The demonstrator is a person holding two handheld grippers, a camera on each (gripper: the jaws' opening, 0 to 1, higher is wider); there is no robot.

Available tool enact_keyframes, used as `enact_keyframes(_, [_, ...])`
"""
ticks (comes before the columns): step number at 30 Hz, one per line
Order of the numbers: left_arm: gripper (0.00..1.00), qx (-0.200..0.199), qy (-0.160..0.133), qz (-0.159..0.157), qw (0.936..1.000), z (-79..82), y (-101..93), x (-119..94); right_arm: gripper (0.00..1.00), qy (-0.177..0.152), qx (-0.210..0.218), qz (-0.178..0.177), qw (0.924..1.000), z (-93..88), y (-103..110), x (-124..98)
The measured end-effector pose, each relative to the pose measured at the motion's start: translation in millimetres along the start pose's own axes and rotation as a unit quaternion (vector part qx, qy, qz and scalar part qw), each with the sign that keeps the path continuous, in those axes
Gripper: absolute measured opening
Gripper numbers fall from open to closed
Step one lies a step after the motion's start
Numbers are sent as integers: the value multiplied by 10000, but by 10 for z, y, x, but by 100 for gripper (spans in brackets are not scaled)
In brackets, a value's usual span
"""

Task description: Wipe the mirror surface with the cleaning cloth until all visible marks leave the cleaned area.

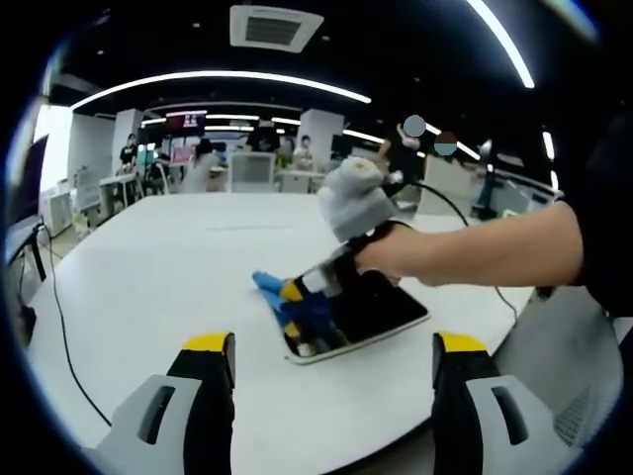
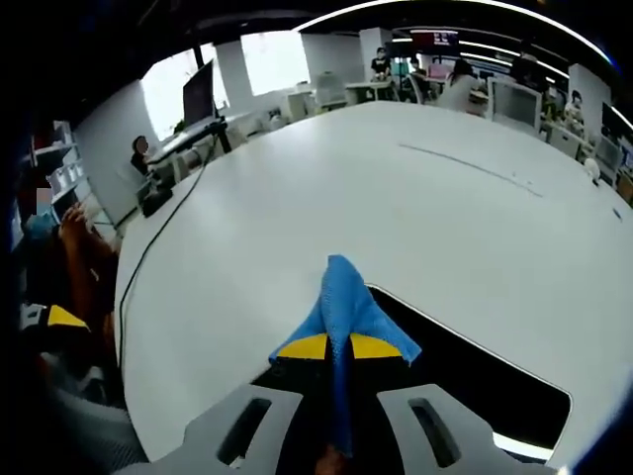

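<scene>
Right gripper (image 2: 339, 348) fingers clamped on blue cloth (image 2: 345, 304) over the mirror (image 1: 381, 307); left gripper (image 1: 333, 368) fingers spread, above white counter (image 1: 158, 267).

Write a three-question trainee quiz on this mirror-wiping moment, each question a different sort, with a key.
1. True or false: the right gripper is shut on the blue cloth.
2. Multiple choice: the mirror lies on A) a white table, B) a wooden shelf, C) the floor.
3. Fill in: the left gripper is ____, with nothing between its jaws.

Key: 1 true; 2 A, the white table; 3 open.
</scene>
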State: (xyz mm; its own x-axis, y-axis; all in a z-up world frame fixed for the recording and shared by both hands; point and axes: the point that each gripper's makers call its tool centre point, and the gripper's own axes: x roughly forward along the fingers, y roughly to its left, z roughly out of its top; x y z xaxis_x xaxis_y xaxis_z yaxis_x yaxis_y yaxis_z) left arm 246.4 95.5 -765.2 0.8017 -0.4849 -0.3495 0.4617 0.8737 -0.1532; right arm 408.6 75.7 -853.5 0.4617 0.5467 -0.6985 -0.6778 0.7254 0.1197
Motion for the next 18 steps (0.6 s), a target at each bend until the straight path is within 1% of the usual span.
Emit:
enact_keyframes(4, [83, 38, -33, 88, 9999, 15, 27, -8, 1, -33, 48, -26, 10000, 27, -27, 5])
enact_keyframes(6, [83, 42, -16, 74, 10000, 9, 20, -8, 1, -42, 49, -38, 10000, 44, -63, 32])
enact_keyframes(15, [83, 61, -3, 58, 10000, 5, 12, -8, 1, -79, 106, -103, 9999, 66, -92, 45])
enact_keyframes(16, [83, 55, 2, 75, 10000, 1, 16, -10, 1, -91, 86, -89, 9999, 65, -87, 40])
enact_keyframes(17, [83, 28, -9, 88, 10000, 3, 21, -13, 1, -143, -35, -77, 9999, 79, -104, 52])
enact_keyframes(18, [83, 21, -24, 99, 9999, 7, 27, -12, 1, -165, -15, -77, 9998, 78, -110, 53])
